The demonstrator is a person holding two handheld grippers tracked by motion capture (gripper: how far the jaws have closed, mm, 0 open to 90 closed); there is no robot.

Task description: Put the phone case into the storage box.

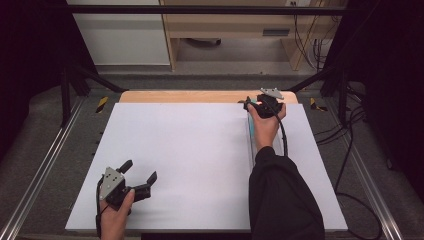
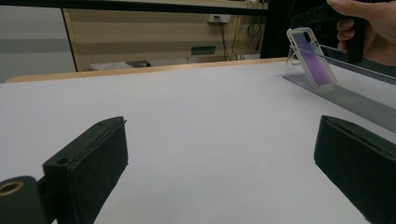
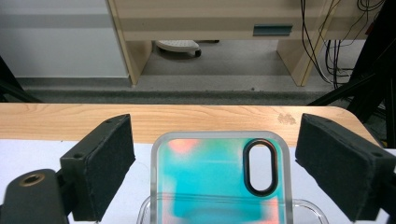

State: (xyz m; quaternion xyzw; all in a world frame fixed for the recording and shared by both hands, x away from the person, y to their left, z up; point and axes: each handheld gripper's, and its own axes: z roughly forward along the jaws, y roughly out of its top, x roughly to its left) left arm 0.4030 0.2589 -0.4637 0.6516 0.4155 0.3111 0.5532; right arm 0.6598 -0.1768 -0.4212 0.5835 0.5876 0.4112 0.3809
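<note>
A phone case [image 3: 219,182] with a clear rim and a teal-and-pink back leans upright on a clear stand [image 3: 301,207] at the far right of the white table [image 1: 190,150]. My right gripper [image 3: 215,123] is open, one jaw on each side of the case with a gap at both. From the left gripper view the case [image 2: 310,58] looks purple, with the right hand [image 2: 369,23] just behind it. In the high view a teal sliver of the case [image 1: 251,126] shows beside that hand, and the right gripper [image 1: 257,104] sits at the table's far edge. My left gripper [image 1: 140,170] rests open near the front left corner, nothing between its jaws [image 2: 224,126].
A long clear rail [image 1: 252,145] runs from the case toward the person's side along the right part of the table. A wooden strip [image 1: 200,96] borders the far edge. Beyond it stand a wooden desk and hanging cables [image 1: 305,35].
</note>
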